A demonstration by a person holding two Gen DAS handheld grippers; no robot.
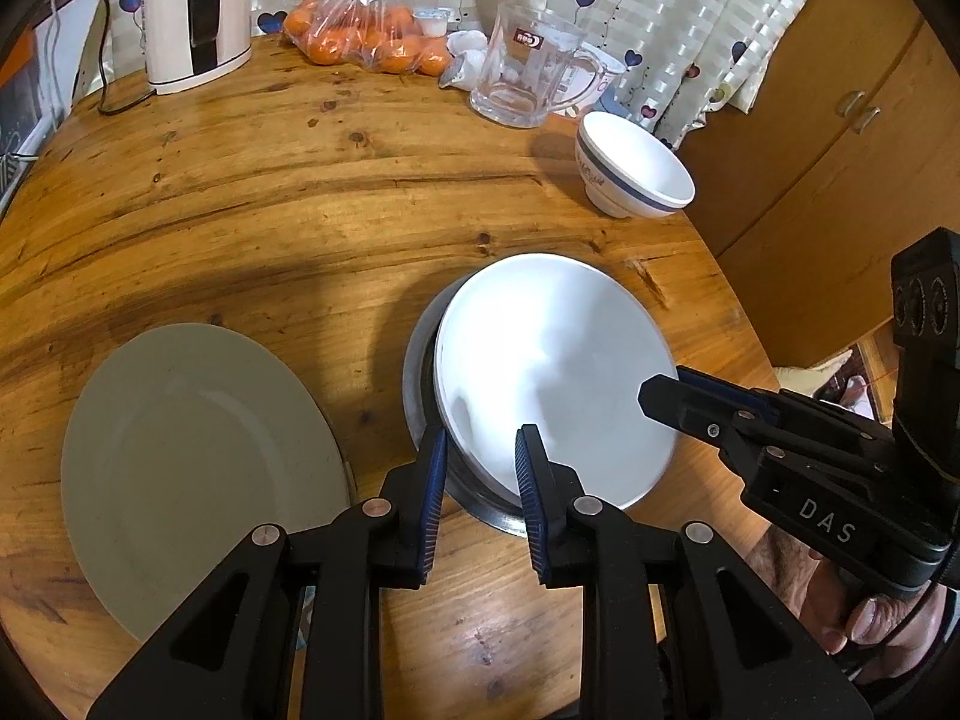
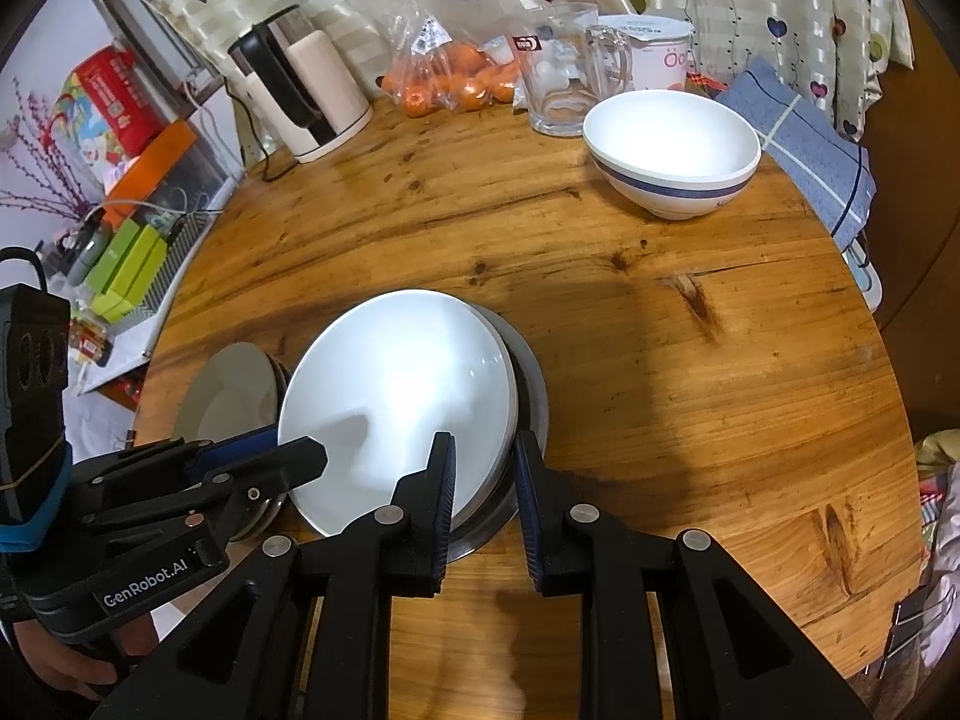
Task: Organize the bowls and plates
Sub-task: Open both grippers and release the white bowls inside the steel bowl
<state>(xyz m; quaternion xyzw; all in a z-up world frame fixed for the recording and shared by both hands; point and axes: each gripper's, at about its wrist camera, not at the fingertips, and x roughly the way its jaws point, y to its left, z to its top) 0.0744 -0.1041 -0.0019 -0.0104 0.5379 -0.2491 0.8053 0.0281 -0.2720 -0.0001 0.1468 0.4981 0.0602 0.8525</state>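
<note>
Left gripper (image 1: 482,450) and right gripper (image 2: 483,456) clamping white plate (image 1: 552,372) rim, over metal bowl (image 1: 420,384)

White plate (image 2: 396,396) tilted on metal bowl (image 2: 531,384), rim between right tool (image 2: 483,480) pads.

You have a plain white plate (image 1: 552,372) over a grey metal dish (image 1: 420,396), a pale grey-green plate (image 1: 198,468) lower left, a white bowl (image 2: 672,150) with a blue band, all on the knotty amber worktop (image 1: 300,180), and black tongs (image 1: 480,480) with blue pads (image 1: 435,480).
</note>
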